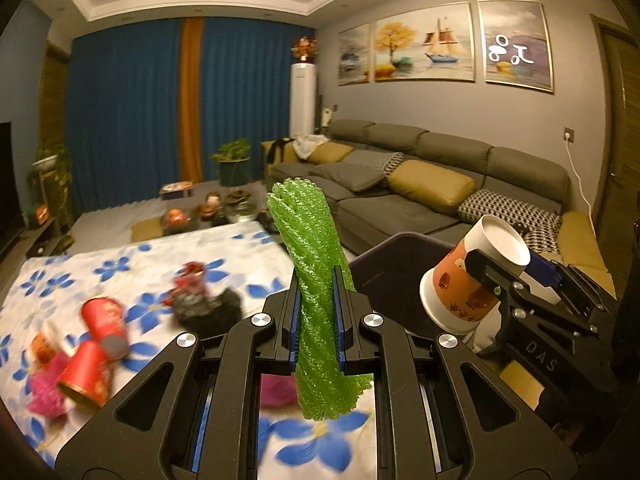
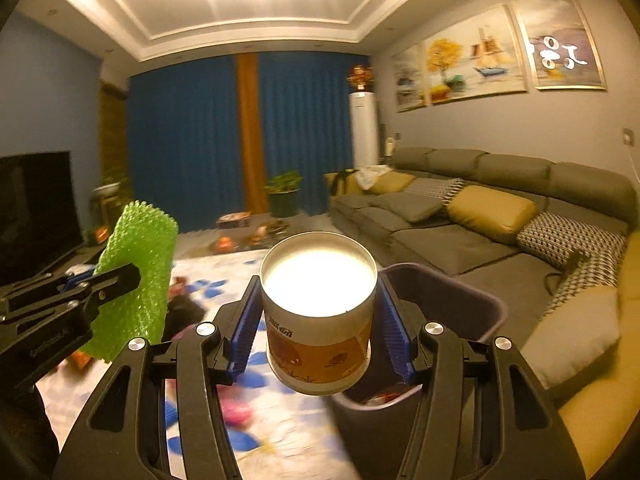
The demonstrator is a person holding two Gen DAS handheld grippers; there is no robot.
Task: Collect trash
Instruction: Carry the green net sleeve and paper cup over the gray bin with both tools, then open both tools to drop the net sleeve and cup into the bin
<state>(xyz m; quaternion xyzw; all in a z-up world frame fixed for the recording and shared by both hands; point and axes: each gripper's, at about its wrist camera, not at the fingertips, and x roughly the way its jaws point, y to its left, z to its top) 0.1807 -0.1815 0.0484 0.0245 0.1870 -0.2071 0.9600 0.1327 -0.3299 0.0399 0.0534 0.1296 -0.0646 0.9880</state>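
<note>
Left wrist view ran, from the left edge, over a white tablecloth printed with blue flowers (image 1: 132,256), where blurred litter lay: two red paper cups (image 1: 96,344) on their sides beside a pink tinsel clump (image 1: 44,392), then a dark, fuzzy red-and-black scrap (image 1: 200,300). At the centre the left gripper (image 1: 318,320) had its jaws squeezed together on a strip of crinkled green foam netting (image 1: 308,276), which stood nearly upright and stuck out above and below the pads. Behind it to the right sat the rim of a dark purple plastic bin (image 1: 400,244). Further right the right gripper (image 1: 480,280) was clamped on a white paper cup with an orange printed band (image 1: 468,280), tilted with its mouth up and to the right. A grey sofa with mustard cushions (image 1: 420,168) filled the far right.

Right wrist view showed the same green netting at the left, pinched in the left gripper's jaws, above the flowered cloth. In the middle the right gripper's blue-padded fingers (image 2: 246,316) pressed both sides of the cup, its open mouth facing the camera. Just right and behind it stood the bin, some scraps at its bottom, then the sofa.
</note>
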